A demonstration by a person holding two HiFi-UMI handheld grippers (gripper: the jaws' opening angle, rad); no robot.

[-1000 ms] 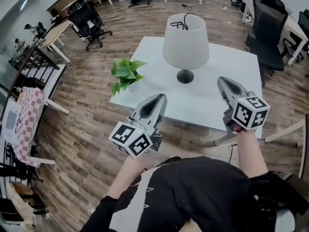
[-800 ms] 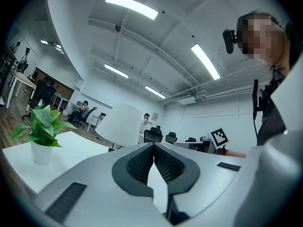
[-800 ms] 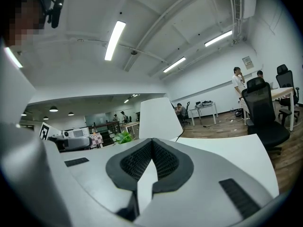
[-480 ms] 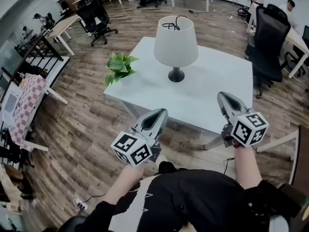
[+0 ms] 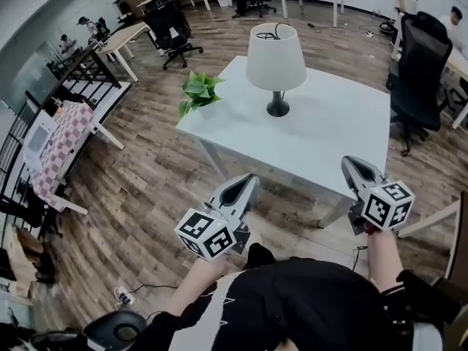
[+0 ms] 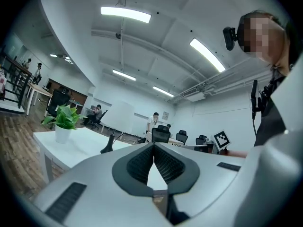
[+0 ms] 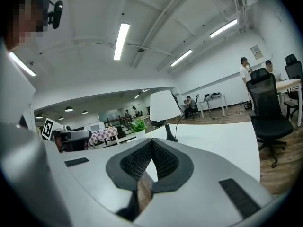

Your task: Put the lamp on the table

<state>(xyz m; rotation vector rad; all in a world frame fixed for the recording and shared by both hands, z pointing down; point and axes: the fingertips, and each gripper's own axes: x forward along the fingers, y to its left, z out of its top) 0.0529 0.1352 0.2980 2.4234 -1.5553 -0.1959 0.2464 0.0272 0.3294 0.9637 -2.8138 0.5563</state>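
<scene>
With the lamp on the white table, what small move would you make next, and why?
Probably just lower and rest the left gripper and right gripper: both are shut and empty, and the lamp already stands upright on the table, untouched.

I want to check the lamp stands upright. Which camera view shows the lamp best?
The head view: the whole lamp, shade to foot, stands upright on the white table. The right gripper view shows it small and distant; the left gripper view shows its dark foot, the shade pale against the wall.
</scene>
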